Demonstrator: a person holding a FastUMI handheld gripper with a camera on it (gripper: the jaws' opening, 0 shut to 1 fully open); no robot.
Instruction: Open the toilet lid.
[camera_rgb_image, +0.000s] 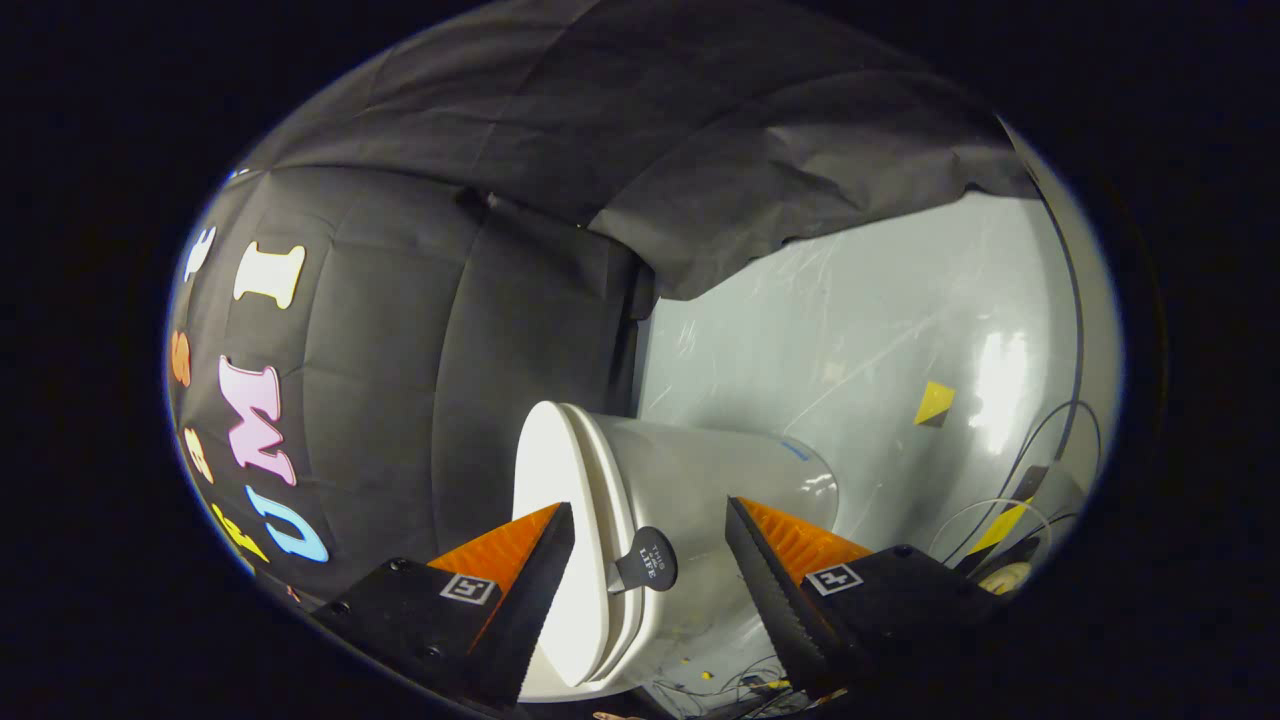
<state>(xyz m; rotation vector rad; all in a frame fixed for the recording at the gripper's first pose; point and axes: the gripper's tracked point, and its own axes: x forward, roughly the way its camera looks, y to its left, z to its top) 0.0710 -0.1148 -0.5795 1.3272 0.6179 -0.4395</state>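
Fingers of my gripper (650, 560) stand spread, pinching nothing. Between them sits the smooth white plastic toilet lid (555, 520), its small dark round lift tab (648, 562) toward the right finger. I judge the lid stiff, light, slippery; I'd grip the tab.

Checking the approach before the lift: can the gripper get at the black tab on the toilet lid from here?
Probably yes. The gripper is open, and the black tab on the toilet lid sits just ahead between the fingers, with nothing seen in the way.
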